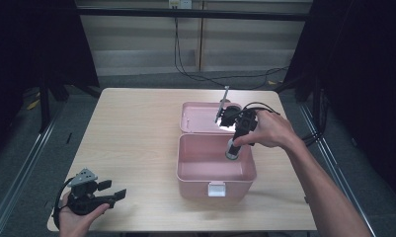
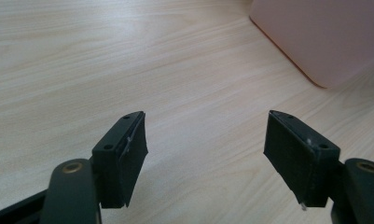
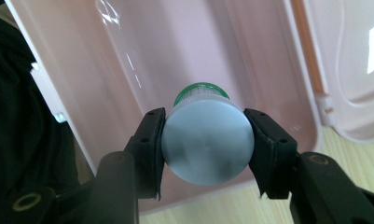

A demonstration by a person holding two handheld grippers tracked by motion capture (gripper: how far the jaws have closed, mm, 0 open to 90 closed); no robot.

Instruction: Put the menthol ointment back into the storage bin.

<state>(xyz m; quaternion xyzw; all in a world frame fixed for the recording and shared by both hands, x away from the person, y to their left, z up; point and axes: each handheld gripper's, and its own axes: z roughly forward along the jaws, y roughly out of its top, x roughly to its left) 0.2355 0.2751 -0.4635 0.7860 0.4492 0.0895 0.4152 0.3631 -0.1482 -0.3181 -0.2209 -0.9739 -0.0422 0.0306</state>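
Observation:
A pink box stands open on the table, its lid folded back flat behind it. My right gripper points down into the box and is shut on a small bottle with a pale cap and a green band; in the high view the bottle hangs inside the right part of the box. My left gripper rests at the table's front left corner, open, its jaws wide apart over bare wood.
The wooden table is bare to the left of the box. A corner of the box lies ahead-right of my left gripper. Cables trail on the floor behind the table. Dark curtains flank both sides.

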